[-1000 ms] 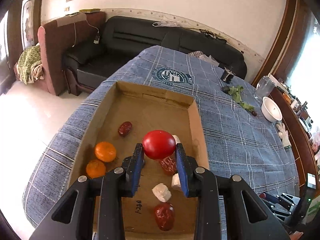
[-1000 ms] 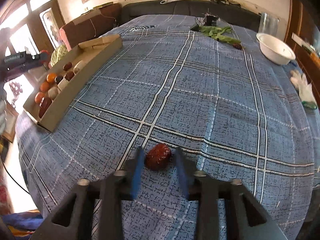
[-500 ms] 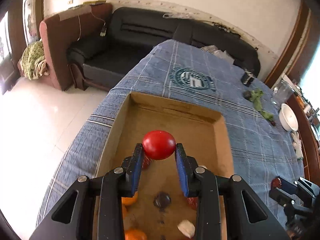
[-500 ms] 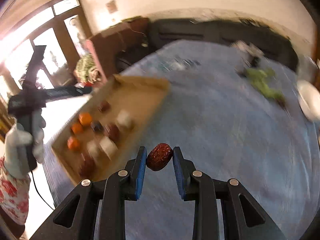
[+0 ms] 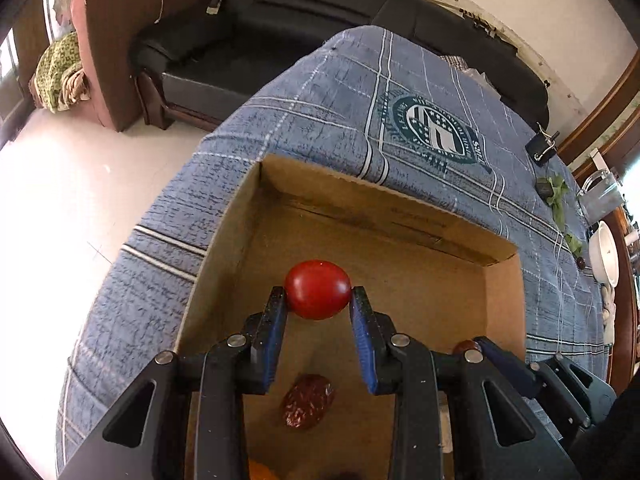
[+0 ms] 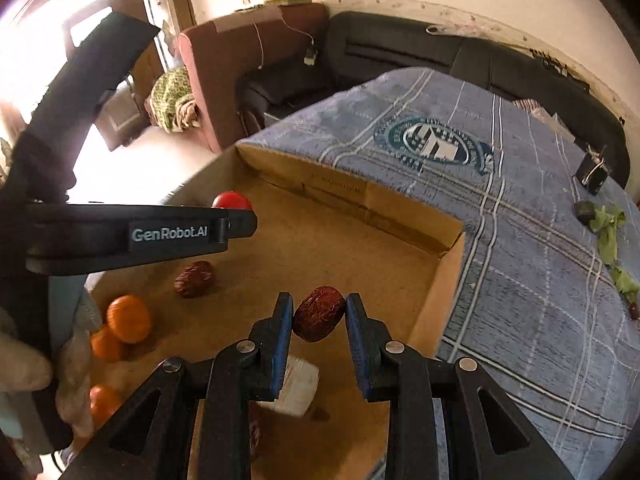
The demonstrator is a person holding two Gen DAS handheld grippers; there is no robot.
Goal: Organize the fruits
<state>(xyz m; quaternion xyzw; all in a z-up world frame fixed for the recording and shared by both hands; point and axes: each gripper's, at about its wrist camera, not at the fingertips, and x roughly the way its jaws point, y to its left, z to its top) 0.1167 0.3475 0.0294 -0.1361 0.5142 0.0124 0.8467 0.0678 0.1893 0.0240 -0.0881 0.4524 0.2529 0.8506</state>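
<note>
Low in both wrist views, the left gripper [image 5: 318, 306] pinches a red tomato [image 5: 318, 289] and the right gripper [image 6: 318, 314] clamps a dried date [image 6: 318, 313], both hovering over the cardboard box [image 6: 440, 276]; this looks like placement, so next each should lower toward the bare floor at frame centre and release.
</note>
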